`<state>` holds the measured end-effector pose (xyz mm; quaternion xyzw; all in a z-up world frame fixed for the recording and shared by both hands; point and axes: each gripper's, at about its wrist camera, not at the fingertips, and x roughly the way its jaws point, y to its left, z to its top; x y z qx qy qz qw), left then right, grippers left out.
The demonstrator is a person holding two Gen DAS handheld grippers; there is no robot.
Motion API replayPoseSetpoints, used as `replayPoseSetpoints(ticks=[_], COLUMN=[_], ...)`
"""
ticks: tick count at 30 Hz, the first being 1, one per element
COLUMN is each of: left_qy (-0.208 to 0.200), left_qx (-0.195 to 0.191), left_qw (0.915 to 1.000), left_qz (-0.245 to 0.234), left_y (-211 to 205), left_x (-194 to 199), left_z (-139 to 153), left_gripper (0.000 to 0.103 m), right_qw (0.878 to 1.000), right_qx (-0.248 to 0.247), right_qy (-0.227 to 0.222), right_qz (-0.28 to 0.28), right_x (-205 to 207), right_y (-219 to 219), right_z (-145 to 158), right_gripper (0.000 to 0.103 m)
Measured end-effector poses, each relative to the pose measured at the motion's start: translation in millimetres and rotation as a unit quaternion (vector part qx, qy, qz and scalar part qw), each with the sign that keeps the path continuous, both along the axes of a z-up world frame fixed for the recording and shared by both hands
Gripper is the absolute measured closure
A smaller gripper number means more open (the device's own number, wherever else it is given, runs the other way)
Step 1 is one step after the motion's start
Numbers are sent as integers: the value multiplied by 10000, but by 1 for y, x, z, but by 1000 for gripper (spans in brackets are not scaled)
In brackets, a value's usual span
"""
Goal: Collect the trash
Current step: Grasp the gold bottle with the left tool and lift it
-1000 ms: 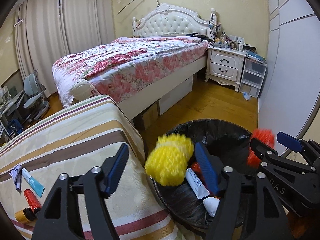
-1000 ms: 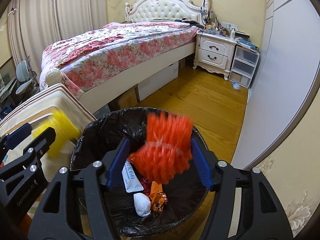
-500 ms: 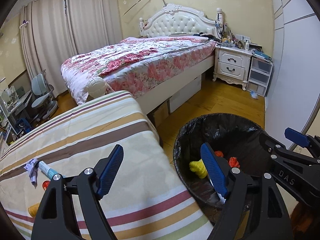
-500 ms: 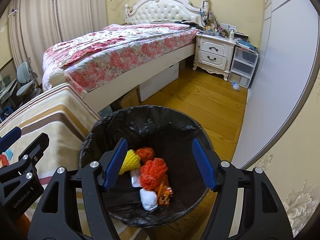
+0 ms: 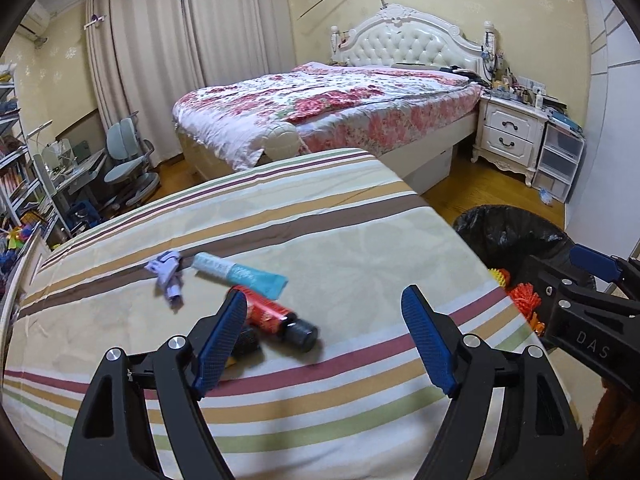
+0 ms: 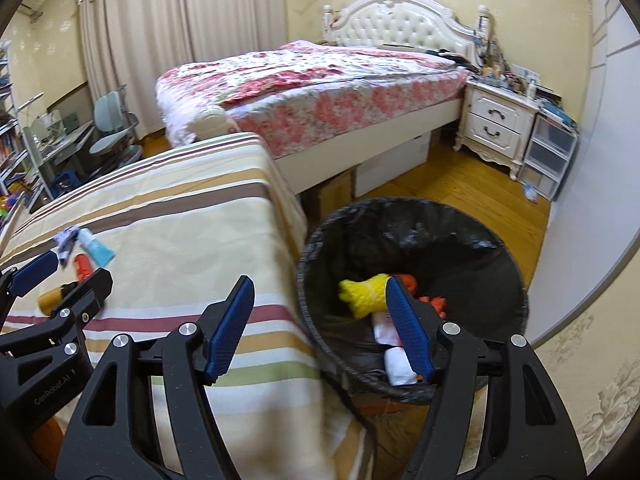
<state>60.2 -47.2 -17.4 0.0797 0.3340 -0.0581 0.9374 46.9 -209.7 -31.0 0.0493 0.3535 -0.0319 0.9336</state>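
On the striped cover [image 5: 360,220] lie a red tube with a black cap [image 5: 272,314], a teal and white tube [image 5: 240,274] and a crumpled lavender scrap [image 5: 168,276]. My left gripper [image 5: 324,298] hangs open above them with nothing between its fingers, and its left finger hides part of an orange bottle [image 6: 50,300]. My right gripper [image 6: 320,284] is open and empty above the near rim of the black-lined bin [image 6: 440,216]. The bin holds a yellow foam net [image 6: 362,294], orange pieces [image 6: 436,304] and white scraps [image 6: 396,364].
A flowered bed [image 5: 340,112] stands behind the striped surface, with a white nightstand [image 5: 508,136] and a plastic drawer unit [image 5: 560,160] to its right. A desk chair [image 5: 128,160] and cluttered shelves fill the left. Wooden floor lies around the bin.
The yellow and orange foam nets left the two grippers and now lie in the bin. Both grippers have swung left, away from the bin toward the striped surface.
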Motion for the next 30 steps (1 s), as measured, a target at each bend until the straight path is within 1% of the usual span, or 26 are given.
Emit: replayPoseSetpoints(ticks=[6, 10, 13, 15, 17, 19, 23, 25, 26, 27, 30], left_qy=[-15, 79, 201, 319, 440, 561, 652, 703, 762, 830, 867], left_qx=[53, 95, 102, 36, -12, 34, 80, 44, 25, -22, -154], left_qw=[9990, 9981, 9976, 9975, 9974, 9972, 9971, 9968, 9965, 9960, 9956], left_qz=[449, 606, 649, 627, 574, 502, 393, 370, 354, 343, 328], left_y=[45, 62, 71, 74, 75, 74, 73, 74, 75, 76, 81], left_x=[-8, -10, -7, -3, 0, 4, 7, 9, 10, 10, 9], left_z=[-5, -12, -18, -21, -23, -27, -31, -31, -33, -34, -35], left_gripper=[26, 26, 26, 26, 26, 26, 26, 35, 42, 46, 46], right_qw=[9991, 9977, 9965, 9958, 9953, 9952, 9952, 9952, 9951, 9951, 9949], right_qx=[1, -10, -84, -136, -187, -204, -159, -160, -164, -166, -171], right_qy=[57, 145, 211, 252, 281, 289, 312, 309, 307, 309, 318], right_qz=[409, 664, 807, 875, 908, 918, 909, 915, 921, 926, 940], right_x=[-3, -3, -1, 0, 1, 2, 2, 2, 2, 2, 4], right_y=[39, 63, 78, 84, 87, 87, 85, 85, 85, 85, 87], right_z=[0, -4, -8, -11, -13, -13, -14, -14, -14, -14, -16], right_gripper=[36, 36, 36, 36, 36, 36, 36, 36, 36, 36, 36])
